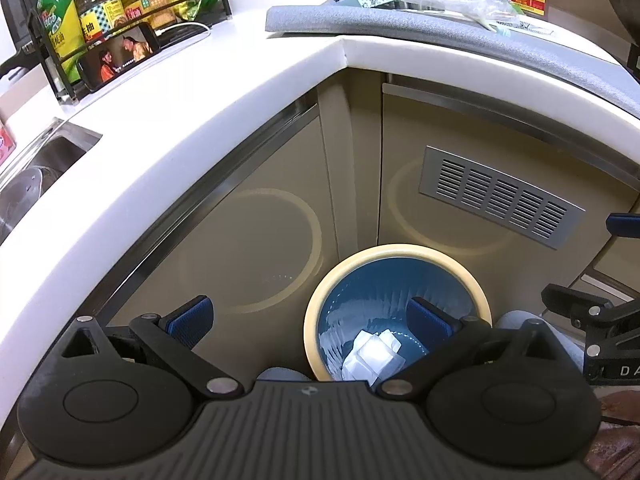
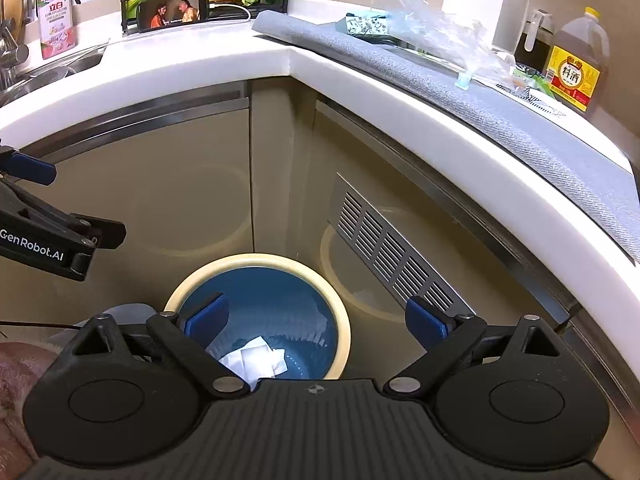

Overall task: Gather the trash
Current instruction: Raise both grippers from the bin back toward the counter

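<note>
A round bin (image 1: 320,300) with a cream rim and blue inside stands on the floor in the corner below the counter; it also shows in the right wrist view (image 2: 344,320). White crumpled paper (image 1: 372,354) lies at its bottom, also seen in the right wrist view (image 2: 256,360). My left gripper (image 1: 310,320) is open and empty, above the bin's left side. My right gripper (image 2: 316,322) is open and empty, above the bin's right rim. Clear plastic wrap (image 2: 440,36) and a patterned wrapper (image 2: 364,24) lie on the grey mat (image 2: 520,128) on the counter.
A white L-shaped counter (image 1: 200,92) runs above beige cabinets with a metal vent (image 1: 500,196). A rack of bottles and a phone (image 1: 120,56) stand at the back left, a sink (image 1: 40,160) to the left, a cooking wine jug (image 2: 576,68) on the right.
</note>
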